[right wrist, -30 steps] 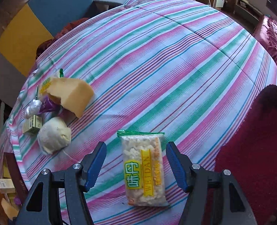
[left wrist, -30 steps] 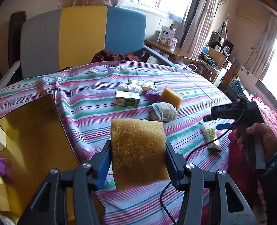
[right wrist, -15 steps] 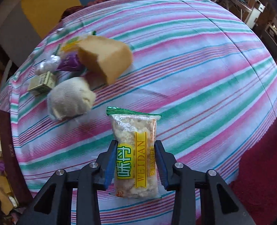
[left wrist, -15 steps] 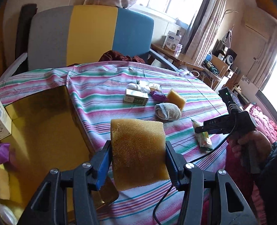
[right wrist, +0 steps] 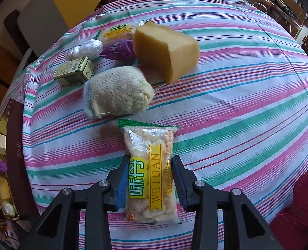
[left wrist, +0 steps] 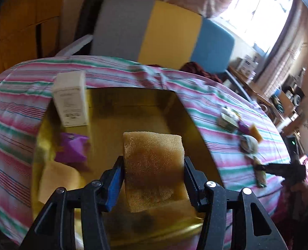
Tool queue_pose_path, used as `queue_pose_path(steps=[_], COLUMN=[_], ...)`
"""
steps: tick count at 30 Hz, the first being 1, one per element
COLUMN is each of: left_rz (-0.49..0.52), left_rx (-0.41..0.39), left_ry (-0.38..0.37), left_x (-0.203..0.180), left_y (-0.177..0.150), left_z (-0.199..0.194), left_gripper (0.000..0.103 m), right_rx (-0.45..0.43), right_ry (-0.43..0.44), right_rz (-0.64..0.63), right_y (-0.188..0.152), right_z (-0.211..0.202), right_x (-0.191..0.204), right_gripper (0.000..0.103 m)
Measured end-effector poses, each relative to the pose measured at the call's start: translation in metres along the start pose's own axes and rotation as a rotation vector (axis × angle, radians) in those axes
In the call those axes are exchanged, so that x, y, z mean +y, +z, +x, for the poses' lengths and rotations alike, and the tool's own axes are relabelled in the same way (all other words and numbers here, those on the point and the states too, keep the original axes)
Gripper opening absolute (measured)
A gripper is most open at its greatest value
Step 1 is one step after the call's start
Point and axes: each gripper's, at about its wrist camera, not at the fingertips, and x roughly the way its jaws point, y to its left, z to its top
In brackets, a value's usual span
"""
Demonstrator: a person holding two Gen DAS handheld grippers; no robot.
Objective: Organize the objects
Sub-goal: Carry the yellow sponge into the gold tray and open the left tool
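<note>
On my left, I am gripping a coarse, golden-brown sponge between the fingers of my left gripper, which are clamping its two sides. The sponge is hanging over a gold-lined box that is sitting on the striped counter. Inside the box, a white carton, a purple packet and a pale sponge are lying to the left of the fingers.

On my right, the fingers of my right gripper are pressing the sides of a clear snack bag with a green top seam, lying on the counter. Its yellow label is reading "WEIDAN". Beyond it, a rolled sock, a green box and a yellow sponge block are lying together.
</note>
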Motion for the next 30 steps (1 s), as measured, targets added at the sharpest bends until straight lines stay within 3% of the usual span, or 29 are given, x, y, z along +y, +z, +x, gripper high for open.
queue_pose_path(steps=[4,15,22,30], left_rz=[-0.010,0.003,0.000,0.014], left_rx=[0.002,0.051,0.105,0.052], left_ry=[0.059,0.154,0.233,0.247], left_x=[0.022,0.036,0.050,0.046], left_y=[0.018,0.066,0.082,0.069], left_z=[0.009,0.073,0.111,0.094], left_gripper=[0.055,0.056,0.068,0.070], right_rx=[0.001,-0.001,-0.006,-0.011], right_ry=[-0.002,0.002,0.002,-0.005], right_rz=[-0.003,-0.006,-0.014,-0.024], right_y=[0.000,0.001,0.003,0.008], right_z=[-0.002,-0.004,-0.001,0.004], right_x=[-0.004,-0.007,-0.004,0.003], right_gripper=[0.040,0.040,0.040,0.040])
